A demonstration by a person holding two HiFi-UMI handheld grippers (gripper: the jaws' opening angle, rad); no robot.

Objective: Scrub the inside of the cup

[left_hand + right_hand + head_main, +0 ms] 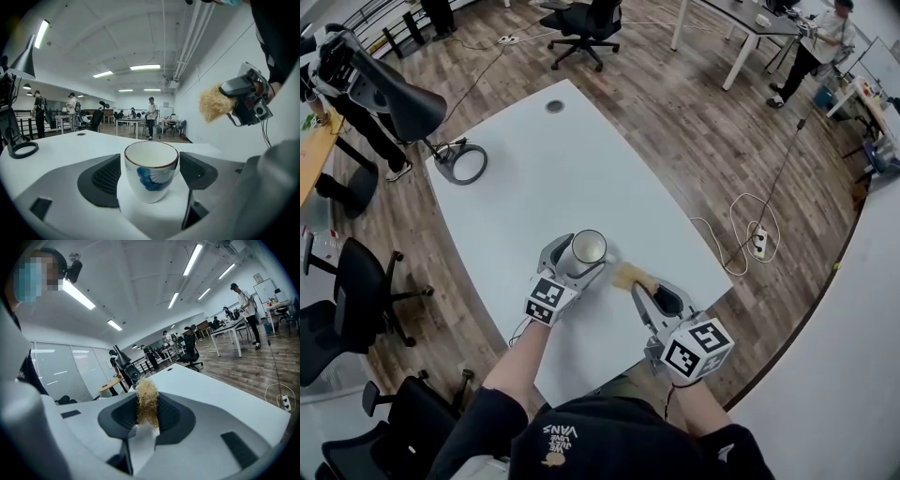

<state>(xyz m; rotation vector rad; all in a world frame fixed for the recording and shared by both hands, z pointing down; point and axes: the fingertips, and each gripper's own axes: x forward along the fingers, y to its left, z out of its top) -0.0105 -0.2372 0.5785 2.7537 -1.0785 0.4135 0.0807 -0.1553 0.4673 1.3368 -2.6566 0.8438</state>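
The cup (588,247), white with a dark rim and a blue motif on its side, stands upright on the white tabletop (539,178) near the person's edge. The left tongs (574,261) are closed on it: in the left gripper view the two dark pads sit against opposite sides of the cup's wall, with its open mouth facing up between them. The right tongs (643,289) are clamped on a tan, fibrous scrubber (634,277), which shows in the right gripper view as a shaggy tuft pinched between the jaws and sticking out past their tips. The scrubber is just beside the cup on its right and apart from it; from the left gripper view it hangs off to the right and higher than the rim, not inside the cup. At the far left edge of the tabletop a black desk lamp (389,94) leans over its ring-shaped base (461,161). Beyond the tabletop lies a wood floor (675,112), where a white cable runs to a power strip (758,244), and a black office chair (586,23) stands farther back.
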